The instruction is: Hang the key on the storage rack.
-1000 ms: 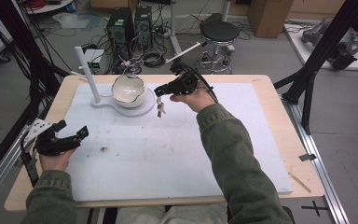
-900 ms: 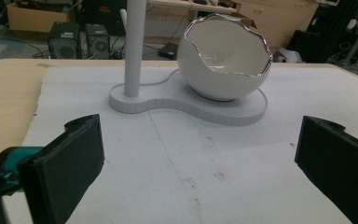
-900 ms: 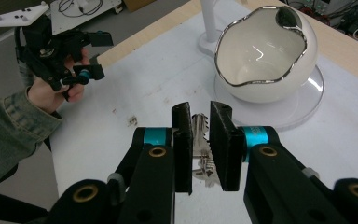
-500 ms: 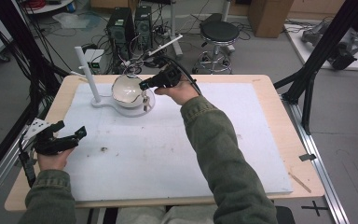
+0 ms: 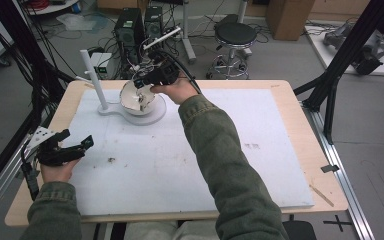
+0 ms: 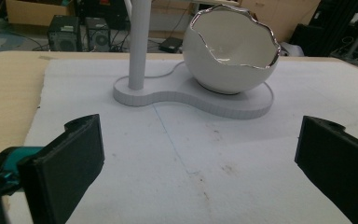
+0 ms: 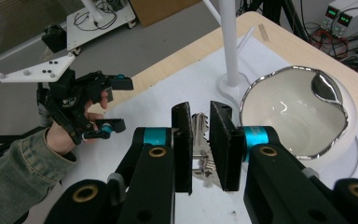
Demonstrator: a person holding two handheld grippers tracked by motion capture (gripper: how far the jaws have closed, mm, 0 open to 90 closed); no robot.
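Two claws: right claw [image 7: 199, 140] clenches half-hidden keys [image 7: 199, 135]; left claw [image 6: 200, 158] gapes, tips cropped.

Your right hand-held gripper [image 5: 147, 82] hangs over the rim of the white egg-shaped bowl [image 5: 136, 97] at the far side of the counter [image 5: 300, 150]. The bowl sits on a white stand [image 5: 152, 114] with an upright post [image 5: 94, 80] just to its left, all resting on the white mat [image 5: 180, 160]. Whatever is between the jaws is too small to make out here. Your left hand-held gripper [image 5: 77, 146] rests at the mat's near left edge, jaws apart, well away from the bowl.
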